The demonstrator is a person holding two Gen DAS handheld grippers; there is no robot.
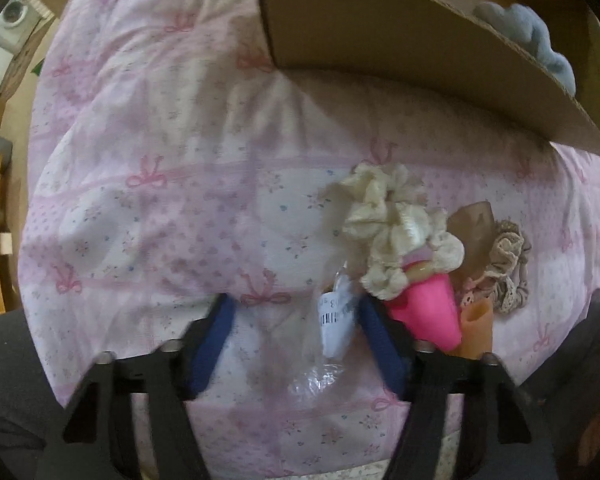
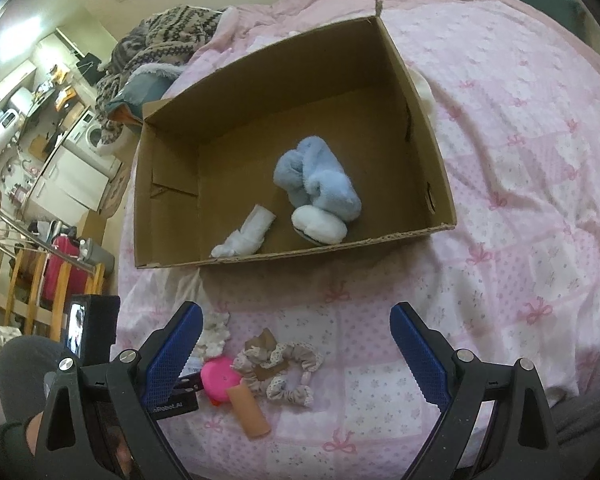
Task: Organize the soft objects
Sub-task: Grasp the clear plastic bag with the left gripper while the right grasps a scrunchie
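My left gripper [image 1: 296, 304] points down at the pink quilt [image 1: 140, 200], jaws apart. A clear plastic bag with a white barcode label [image 1: 334, 320] lies between them, close to the right finger and not pinched. Right of it lie a cream scrunchie [image 1: 392, 232], a pink cone-shaped toy [image 1: 424, 308], an orange tube [image 1: 478, 328] and lace scrunchies [image 1: 504, 264]. My right gripper [image 2: 296, 312] hangs open above the scrunchies [image 2: 284, 368], the pink toy [image 2: 220, 380] and the tube [image 2: 252, 412]. The cardboard box [image 2: 172, 184] holds a blue fluffy item [image 2: 316, 176], a white puff [image 2: 320, 224] and a white sock [image 2: 244, 236].
A patterned knit blanket [image 2: 160, 40] is heaped behind the box at the bed's far left. Off the bed's left edge stand a wooden rail [image 2: 20, 280] and a red suitcase [image 2: 62, 268]. A dark sleeve [image 2: 20, 364] shows at the lower left.
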